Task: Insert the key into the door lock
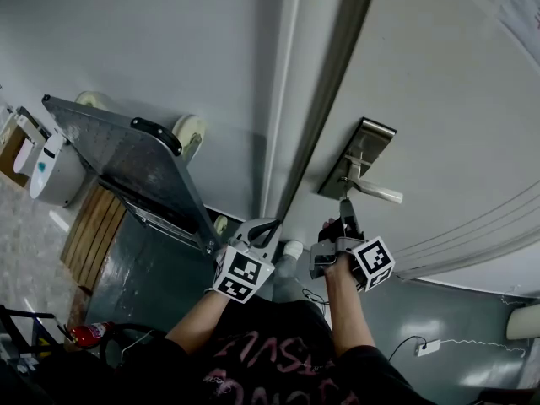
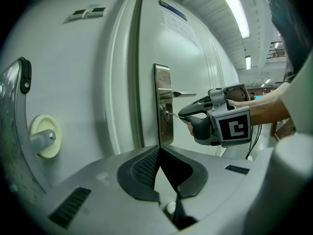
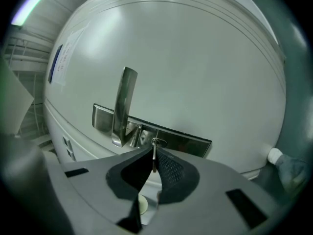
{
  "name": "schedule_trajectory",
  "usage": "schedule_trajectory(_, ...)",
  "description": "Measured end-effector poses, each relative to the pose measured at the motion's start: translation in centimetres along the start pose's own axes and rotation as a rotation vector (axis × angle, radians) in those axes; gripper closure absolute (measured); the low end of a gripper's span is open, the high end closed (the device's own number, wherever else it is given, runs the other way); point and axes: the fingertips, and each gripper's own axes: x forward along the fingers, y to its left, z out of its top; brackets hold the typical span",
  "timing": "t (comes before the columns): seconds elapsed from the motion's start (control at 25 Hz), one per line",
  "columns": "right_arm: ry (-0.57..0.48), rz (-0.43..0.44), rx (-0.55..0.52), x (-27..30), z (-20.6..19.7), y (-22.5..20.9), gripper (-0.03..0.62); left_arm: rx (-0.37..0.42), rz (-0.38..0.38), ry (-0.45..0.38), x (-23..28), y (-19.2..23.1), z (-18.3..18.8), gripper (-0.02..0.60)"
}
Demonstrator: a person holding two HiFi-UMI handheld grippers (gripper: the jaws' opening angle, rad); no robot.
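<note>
Key (image 3: pixel 154 161) pinched in right tool (image 3: pixel 153 151), tip at lock (image 3: pixel 158 142) | left tool (image 2: pixel 159 150) clenched, empty

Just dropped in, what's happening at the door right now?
A person's right claw is shut on the key, whose tip is at the lock cylinder below the lever handle. How deep the key sits can't be told. The left claw is shut on nothing and held off to the side.
</note>
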Motion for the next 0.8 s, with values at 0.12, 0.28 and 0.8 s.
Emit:
schedule_trajectory(0.12, -0.001, 0.003, 0.022, 0.23, -0.29, -0.01, 0.514, -0.002, 0.002, 0.005, -0.04, -0.12, -0.17, 0.569)
schedule_trajectory(0.28, -0.003, 0.004, 0.035, 0.33, -0.23, -0.01, 0.514, -0.002, 0.007, 0.008, -0.08, 0.01, -0.21, 0.569)
schedule_trajectory(0.8, -0.037, 0.000, 0.178, 0.52, -0.76, -0.09, 0.514, 0.015, 0.006, 0.017, -0.16, -0.12, -0.42, 0.569)
